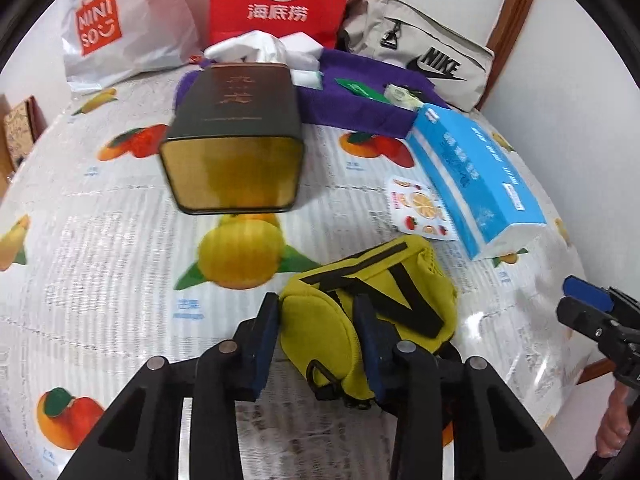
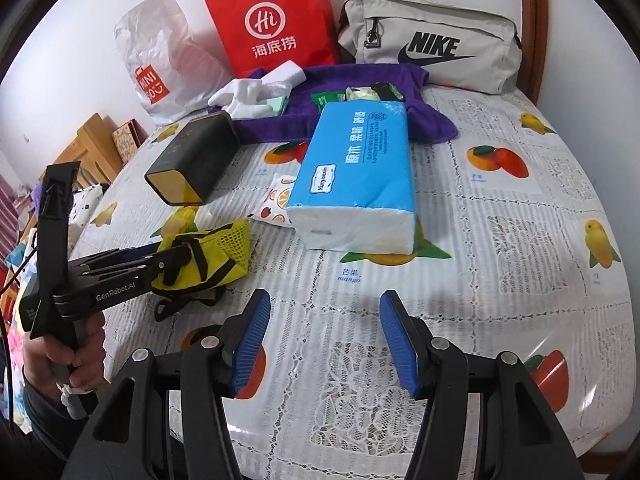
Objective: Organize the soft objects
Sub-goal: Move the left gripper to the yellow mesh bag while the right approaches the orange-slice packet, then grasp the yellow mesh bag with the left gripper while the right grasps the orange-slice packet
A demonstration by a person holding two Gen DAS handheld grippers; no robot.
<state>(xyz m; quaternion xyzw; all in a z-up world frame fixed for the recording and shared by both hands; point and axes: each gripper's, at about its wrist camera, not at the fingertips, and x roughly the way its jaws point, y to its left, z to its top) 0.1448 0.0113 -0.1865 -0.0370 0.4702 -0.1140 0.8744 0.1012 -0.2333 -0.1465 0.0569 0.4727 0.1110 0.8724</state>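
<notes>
A yellow pouch with black straps lies on the fruit-print tablecloth. My left gripper is closed around its near end, with both blue pads pressing into the fabric. From the right wrist view the same pouch is at the left, clamped by the left gripper, which a hand holds. My right gripper hangs open over bare tablecloth, with nothing between its fingers. One of its fingers shows at the right edge of the left wrist view.
A blue tissue pack lies mid-table beside a small fruit-print packet and a dark tin box on its side. Behind them are a purple cloth with small items, white cloths, a grey Nike bag, a red paper bag and a white plastic bag.
</notes>
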